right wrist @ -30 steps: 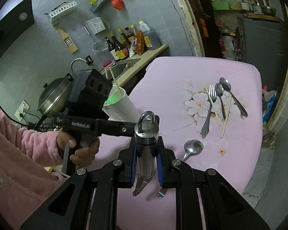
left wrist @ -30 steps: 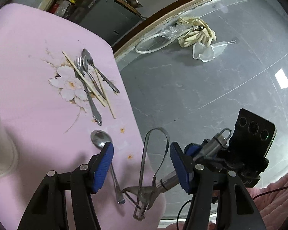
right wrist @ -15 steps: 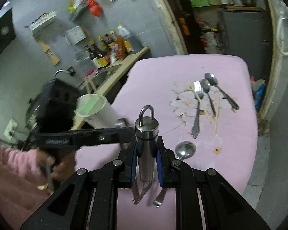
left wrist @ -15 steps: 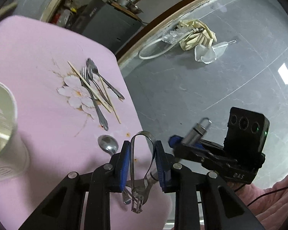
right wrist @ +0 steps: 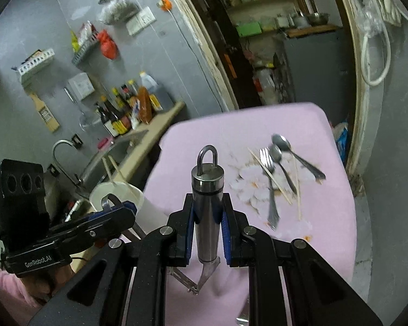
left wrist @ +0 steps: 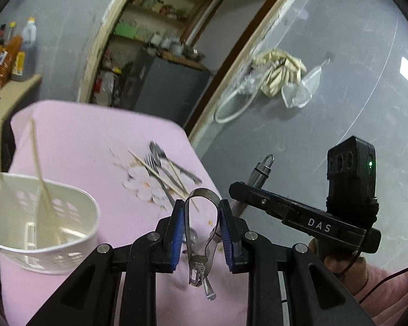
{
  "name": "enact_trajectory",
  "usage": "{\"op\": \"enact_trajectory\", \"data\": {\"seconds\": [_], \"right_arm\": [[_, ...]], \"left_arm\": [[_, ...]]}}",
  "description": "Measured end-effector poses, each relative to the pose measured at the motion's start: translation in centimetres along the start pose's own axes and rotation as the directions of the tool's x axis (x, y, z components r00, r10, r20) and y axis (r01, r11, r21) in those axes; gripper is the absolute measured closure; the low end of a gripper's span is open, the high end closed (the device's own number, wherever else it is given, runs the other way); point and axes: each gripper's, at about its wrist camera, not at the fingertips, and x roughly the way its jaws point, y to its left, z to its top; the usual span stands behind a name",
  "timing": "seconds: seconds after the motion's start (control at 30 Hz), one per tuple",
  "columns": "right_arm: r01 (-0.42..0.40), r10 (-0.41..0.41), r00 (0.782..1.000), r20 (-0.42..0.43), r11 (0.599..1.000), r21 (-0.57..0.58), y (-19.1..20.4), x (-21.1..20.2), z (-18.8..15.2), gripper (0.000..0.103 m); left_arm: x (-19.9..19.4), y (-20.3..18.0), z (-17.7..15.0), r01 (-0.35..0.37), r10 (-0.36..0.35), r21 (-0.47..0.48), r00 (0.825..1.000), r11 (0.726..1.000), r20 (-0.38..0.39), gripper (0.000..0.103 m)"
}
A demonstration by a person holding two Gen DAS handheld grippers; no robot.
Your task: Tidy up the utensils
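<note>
A steel tool hangs over the pink table (left wrist: 81, 135) between both grippers. My left gripper (left wrist: 202, 218) is shut on its looped metal band (left wrist: 202, 191), blue pads pressing both sides. My right gripper (right wrist: 208, 213) is shut on the tool's round steel handle (right wrist: 207, 187), which stands upright with its ring on top. Loop and handle seem to join at a hinge (left wrist: 195, 269) below the fingers. In the right wrist view my left gripper (right wrist: 117, 209) is at the lower left. A fork, spoons and chopsticks (right wrist: 274, 168) lie in a pile (left wrist: 163, 168) on the flower print.
A white slotted basket (left wrist: 76, 217) with chopsticks (left wrist: 40, 168) in it stands on the table's left side, also seen as the basket (right wrist: 133, 190) behind my left gripper. One spoon (left wrist: 209, 290) lies under the left fingers. Table edge and grey floor (left wrist: 312, 108) are to the right. A counter with bottles (right wrist: 127, 108) stands behind.
My left gripper closed from wide open onto the metal loop. Both grippers rose with the tool, and the basket came into the left wrist view.
</note>
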Motion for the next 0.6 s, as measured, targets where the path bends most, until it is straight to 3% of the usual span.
{"op": "enact_trajectory", "data": {"seconds": [0.37, 0.6], "right_arm": [[-0.031, 0.046, 0.995, 0.087, 0.986, -0.165, 9.1, -2.1, 3.8, 0.087], [-0.066, 0.106, 0.977, 0.185, 0.976, -0.208, 14.5, -2.5, 6.1, 0.087]], "left_arm": [[-8.6, 1.4, 3.3, 0.015, -0.021, 0.052, 0.992, 0.999, 0.127, 0.080], [-13.5, 2.2, 5.4, -0.030, -0.004, 0.146, 0.974, 0.989, 0.225, 0.080]]}}
